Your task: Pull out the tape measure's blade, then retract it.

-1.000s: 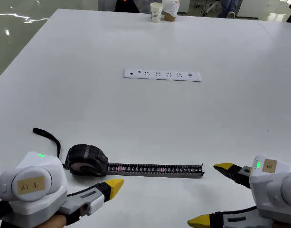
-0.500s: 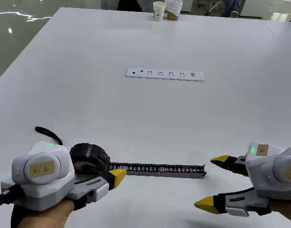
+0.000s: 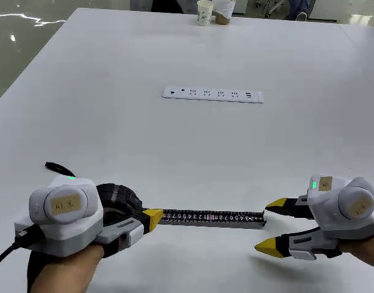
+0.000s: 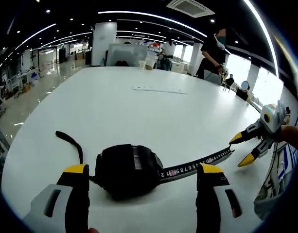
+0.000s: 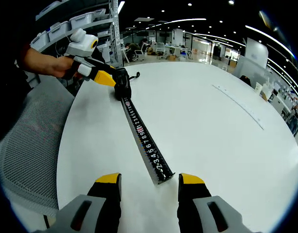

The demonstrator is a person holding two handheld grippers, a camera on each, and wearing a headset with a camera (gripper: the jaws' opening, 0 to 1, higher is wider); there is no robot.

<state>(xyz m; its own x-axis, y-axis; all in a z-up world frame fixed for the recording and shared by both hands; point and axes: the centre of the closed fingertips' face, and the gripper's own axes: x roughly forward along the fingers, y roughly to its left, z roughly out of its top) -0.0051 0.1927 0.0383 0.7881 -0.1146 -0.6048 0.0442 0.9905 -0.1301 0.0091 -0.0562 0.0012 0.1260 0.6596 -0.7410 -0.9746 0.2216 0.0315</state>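
A black tape measure [image 3: 121, 200] lies on the white table [image 3: 193, 146], its blade [image 3: 211, 217] drawn out to the right and flat on the surface. My left gripper [image 3: 135, 205] is open, with its yellow-tipped jaws either side of the case [image 4: 127, 167], not touching it. My right gripper [image 3: 271, 224] is open at the blade's hooked end [image 5: 163, 175], which sits just ahead of the gap between its jaws. In the right gripper view [image 5: 150, 179], the left gripper [image 5: 97, 73] is at the far end of the blade.
The tape measure's black wrist strap [image 3: 57, 168] trails to the left of the case. A white power strip [image 3: 212, 94] lies mid-table, and paper cups [image 3: 205, 12] stand at the far edge. A mesh chair [image 5: 27, 145] is at the near side. A person [image 4: 212, 53] stands beyond the table.
My left gripper has moved forward so that its jaws straddle the case. My right gripper has moved left, up to the blade's end. The blade itself has not moved.
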